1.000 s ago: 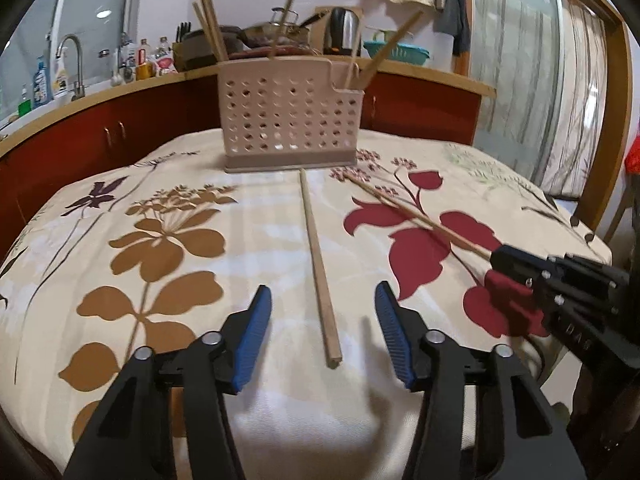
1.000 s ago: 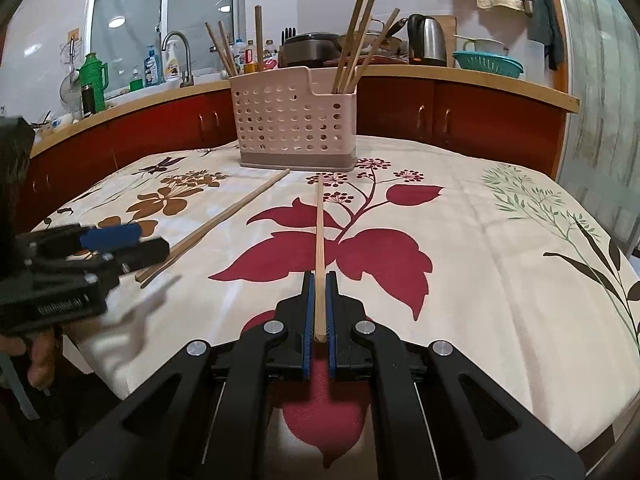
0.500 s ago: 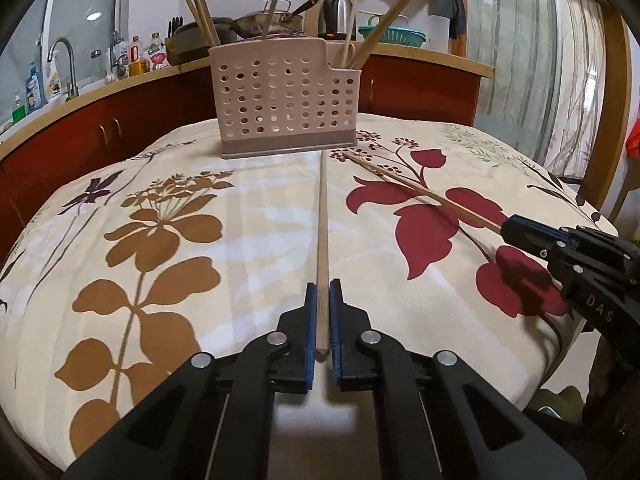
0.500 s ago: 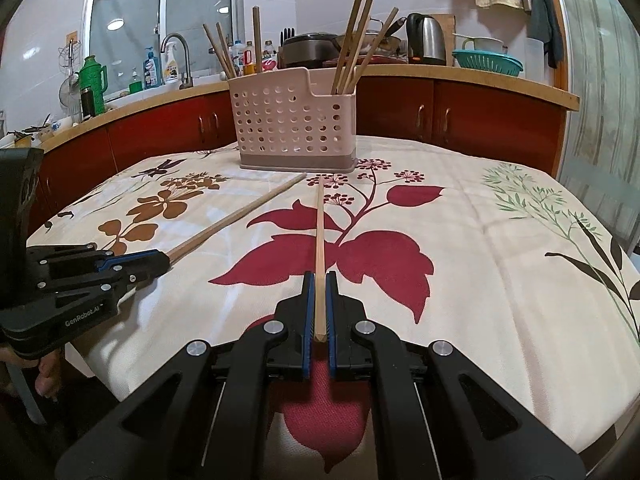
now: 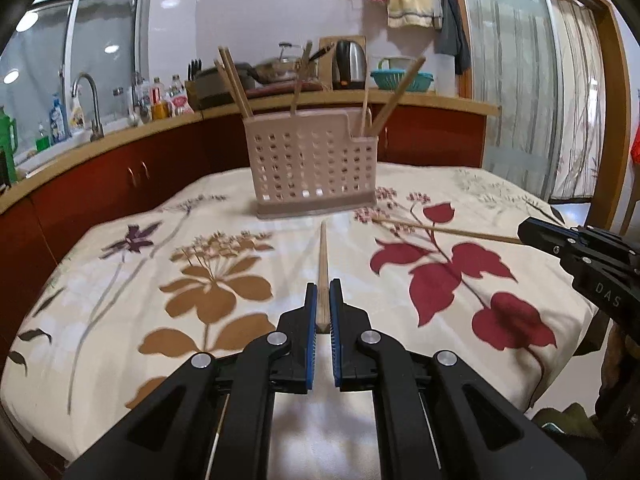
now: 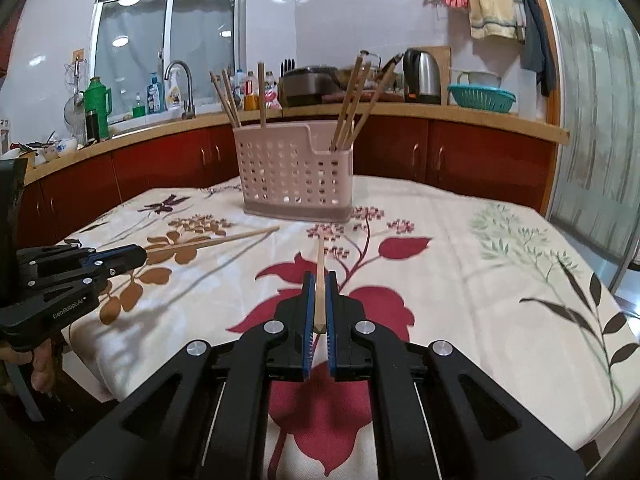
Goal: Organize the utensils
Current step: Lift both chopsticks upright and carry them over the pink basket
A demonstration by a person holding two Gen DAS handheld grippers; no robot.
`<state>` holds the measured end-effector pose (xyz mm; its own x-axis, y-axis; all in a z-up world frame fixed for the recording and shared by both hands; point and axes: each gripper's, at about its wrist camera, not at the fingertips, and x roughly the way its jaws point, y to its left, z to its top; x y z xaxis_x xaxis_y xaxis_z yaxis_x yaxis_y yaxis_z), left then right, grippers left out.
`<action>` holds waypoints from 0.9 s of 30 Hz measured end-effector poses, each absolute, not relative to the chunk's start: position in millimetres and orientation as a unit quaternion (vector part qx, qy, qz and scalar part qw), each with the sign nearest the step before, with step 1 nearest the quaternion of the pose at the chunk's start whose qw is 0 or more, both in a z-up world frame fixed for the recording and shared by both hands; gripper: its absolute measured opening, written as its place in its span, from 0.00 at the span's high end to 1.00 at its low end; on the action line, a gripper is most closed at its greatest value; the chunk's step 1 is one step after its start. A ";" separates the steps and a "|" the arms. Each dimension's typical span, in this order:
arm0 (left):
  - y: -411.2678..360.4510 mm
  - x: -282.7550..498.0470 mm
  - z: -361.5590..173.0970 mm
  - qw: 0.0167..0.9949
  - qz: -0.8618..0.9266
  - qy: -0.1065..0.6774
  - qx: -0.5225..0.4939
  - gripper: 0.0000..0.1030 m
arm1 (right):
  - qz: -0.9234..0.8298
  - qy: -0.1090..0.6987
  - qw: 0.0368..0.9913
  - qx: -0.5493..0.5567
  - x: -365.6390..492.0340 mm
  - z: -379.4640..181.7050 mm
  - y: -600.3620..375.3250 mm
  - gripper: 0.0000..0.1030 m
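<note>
Left tongs [image 5: 323,304] have just clamped on a wooden chopstick [image 5: 322,268]; a second ago they stood wide with it lying loose between them on the desk [image 5: 120,320]. Right tongs [image 6: 318,304] stay pinched on the second chopstick [image 6: 320,276]. Both sticks now ride clear of the floral cloth, tips aimed at the perforated utensil holder [image 5: 312,164] near the desk's far edge, which already has chopsticks in it. My read: pickup done, carry and drop-in next.
</note>
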<state>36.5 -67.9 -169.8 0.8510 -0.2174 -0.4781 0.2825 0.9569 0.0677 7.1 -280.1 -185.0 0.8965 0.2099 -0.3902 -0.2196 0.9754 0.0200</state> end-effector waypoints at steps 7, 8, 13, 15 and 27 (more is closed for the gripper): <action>-66.6 31.1 -155.5 0.965 -0.130 0.219 0.064 0.93 | 0.113 0.180 0.977 -0.024 3.6 -171.4 -274.2 0.94; -66.0 31.2 -154.1 0.965 -0.130 0.218 0.064 0.93 | 0.114 0.178 0.977 -0.027 3.9 -170.3 -273.5 0.94; -63.1 31.3 -144.0 0.967 -0.128 0.210 0.061 0.93 | 0.118 0.155 0.980 -0.037 7.7 -154.0 -269.4 0.95; -61.1 32.7 -138.0 0.969 -0.126 0.206 0.059 0.93 | 0.118 0.145 0.981 -0.041 9.9 -147.3 -268.6 0.95; -41.7 51.1 -96.5 0.973 -0.109 0.194 0.059 0.93 | 0.125 0.098 0.987 -0.040 41.1 -108.5 -263.6 0.95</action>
<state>51.1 -41.7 -96.5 0.9015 -0.1884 -0.3896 0.2342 0.9694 0.0731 41.1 -263.6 -108.5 0.9497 0.2385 -0.2030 -0.2540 0.9657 -0.0537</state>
